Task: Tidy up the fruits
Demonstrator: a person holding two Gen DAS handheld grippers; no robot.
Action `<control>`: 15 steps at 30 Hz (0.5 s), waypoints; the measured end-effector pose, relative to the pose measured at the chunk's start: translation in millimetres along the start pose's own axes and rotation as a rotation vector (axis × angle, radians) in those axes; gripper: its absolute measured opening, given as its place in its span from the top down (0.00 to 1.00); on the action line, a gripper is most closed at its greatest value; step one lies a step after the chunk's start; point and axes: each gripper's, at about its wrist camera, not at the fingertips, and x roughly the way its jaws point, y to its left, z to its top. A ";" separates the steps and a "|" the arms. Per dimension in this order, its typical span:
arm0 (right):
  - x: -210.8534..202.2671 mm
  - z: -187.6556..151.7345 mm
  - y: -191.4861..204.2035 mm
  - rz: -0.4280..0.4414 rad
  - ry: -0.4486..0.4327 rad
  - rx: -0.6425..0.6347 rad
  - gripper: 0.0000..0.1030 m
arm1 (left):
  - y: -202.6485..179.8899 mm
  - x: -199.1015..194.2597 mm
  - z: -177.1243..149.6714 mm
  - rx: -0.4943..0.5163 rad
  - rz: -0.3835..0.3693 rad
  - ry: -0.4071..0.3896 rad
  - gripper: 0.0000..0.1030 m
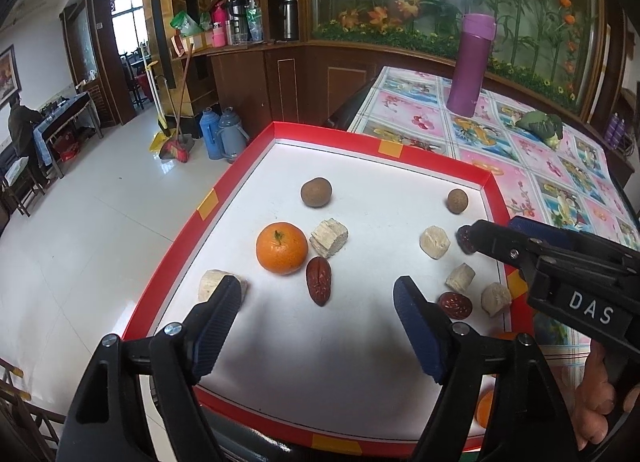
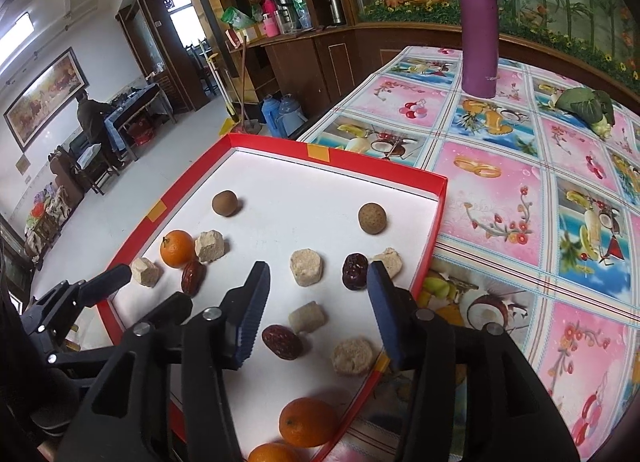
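A red-rimmed white tray (image 1: 340,133) (image 2: 432,238) holds an orange (image 1: 282,248) (image 2: 177,248), red dates, two brown round fruits (image 1: 316,192) (image 2: 372,218) and several beige chunks. My left gripper (image 1: 316,286) is open low over the tray's near side, with a red date (image 1: 319,280) lying between its fingers and a beige chunk (image 1: 212,282) behind its left finger. My right gripper (image 2: 320,274) (image 1: 494,232) is open over the tray's right part. Another date (image 2: 355,271) (image 1: 464,240) lies just inside its right finger. Two more oranges (image 2: 308,422) sit at the near edge.
A purple flask (image 1: 472,62) (image 2: 479,30) and a green leafy vegetable (image 1: 540,124) (image 2: 588,106) stand on the flowered tablecloth (image 2: 500,190) beyond the tray. The tray's left side overhangs the tiled floor (image 1: 100,230). A person sits far off at the left.
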 end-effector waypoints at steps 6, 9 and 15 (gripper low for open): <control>-15.9 -8.9 -4.0 -0.029 -0.046 0.004 0.37 | 5.7 -3.5 -1.2 -0.047 -0.012 -0.010 0.20; -24.7 -15.6 -5.7 -0.043 -0.075 0.007 0.33 | 10.3 -7.7 -1.5 -0.080 -0.001 -0.032 0.20; -43.4 -29.7 -10.4 -0.059 -0.172 0.014 0.21 | 13.8 -11.1 0.3 -0.104 0.028 -0.055 0.19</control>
